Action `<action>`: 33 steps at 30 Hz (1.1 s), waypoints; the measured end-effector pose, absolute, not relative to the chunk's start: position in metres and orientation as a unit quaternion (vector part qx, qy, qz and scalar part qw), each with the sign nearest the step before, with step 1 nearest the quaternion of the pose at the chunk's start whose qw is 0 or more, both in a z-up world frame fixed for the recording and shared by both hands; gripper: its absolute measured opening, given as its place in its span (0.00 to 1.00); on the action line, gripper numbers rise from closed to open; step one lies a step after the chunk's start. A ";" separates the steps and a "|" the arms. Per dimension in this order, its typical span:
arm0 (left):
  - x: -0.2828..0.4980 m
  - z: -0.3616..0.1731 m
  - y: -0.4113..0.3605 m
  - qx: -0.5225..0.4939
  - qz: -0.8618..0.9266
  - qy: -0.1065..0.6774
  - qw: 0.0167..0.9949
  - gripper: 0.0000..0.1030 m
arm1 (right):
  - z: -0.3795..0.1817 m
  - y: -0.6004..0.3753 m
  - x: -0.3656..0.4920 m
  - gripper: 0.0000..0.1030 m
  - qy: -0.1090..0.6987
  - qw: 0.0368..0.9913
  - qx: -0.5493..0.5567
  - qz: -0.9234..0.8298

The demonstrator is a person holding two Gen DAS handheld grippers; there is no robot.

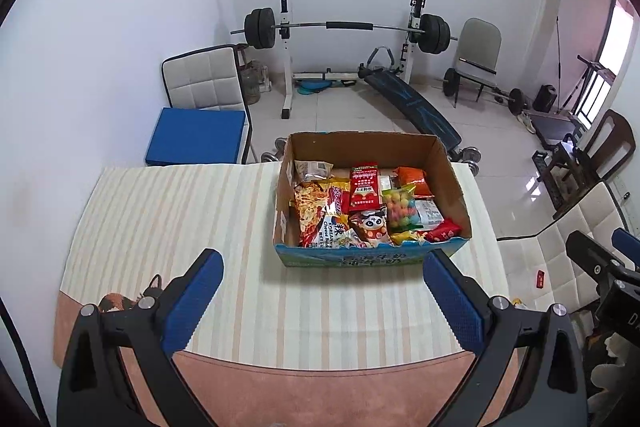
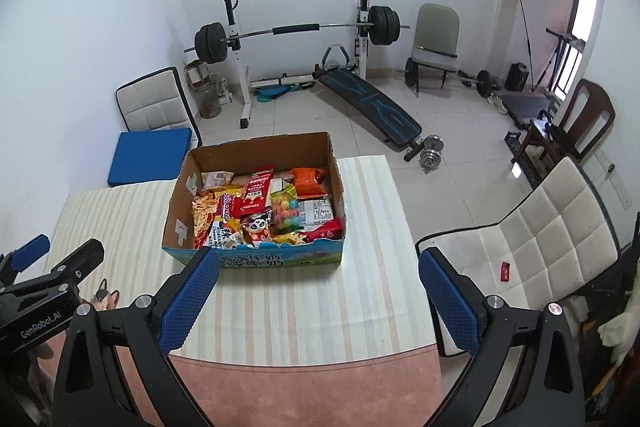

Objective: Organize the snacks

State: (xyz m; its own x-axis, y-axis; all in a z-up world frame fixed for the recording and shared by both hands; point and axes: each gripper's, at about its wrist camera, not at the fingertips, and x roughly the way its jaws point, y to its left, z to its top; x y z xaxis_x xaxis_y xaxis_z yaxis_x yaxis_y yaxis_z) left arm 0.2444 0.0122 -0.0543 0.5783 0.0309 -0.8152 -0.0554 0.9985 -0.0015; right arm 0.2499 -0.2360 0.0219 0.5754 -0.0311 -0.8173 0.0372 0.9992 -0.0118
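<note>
An open cardboard box stands on the striped tablecloth, toward its far right side. It holds several snack packets, among them a red packet, an orange one, a bag of coloured candy and a panda packet. My left gripper is open just in front of the box, with nothing between its blue pads. The right gripper is open too, empty, before the box front. Each gripper shows at the edge of the other's view.
A white padded chair with a small red item on its seat stands right of the table. A chair with a blue cushion is behind the table's left. A barbell rack and sit-up bench fill the floor beyond.
</note>
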 end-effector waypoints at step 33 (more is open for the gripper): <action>0.263 -0.058 -0.001 -0.004 0.010 0.459 0.888 0.99 | 0.009 -0.242 0.265 0.99 0.458 0.889 -0.015 -0.017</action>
State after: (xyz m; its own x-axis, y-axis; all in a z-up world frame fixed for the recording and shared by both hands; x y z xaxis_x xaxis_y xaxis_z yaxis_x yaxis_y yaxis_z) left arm 0.2628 -0.0005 -0.0578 0.5776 0.0153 -0.8162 -0.0218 0.9998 0.0033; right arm 0.2654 -0.2423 0.0094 0.5798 -0.0429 -0.8136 0.0162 0.9990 -0.0411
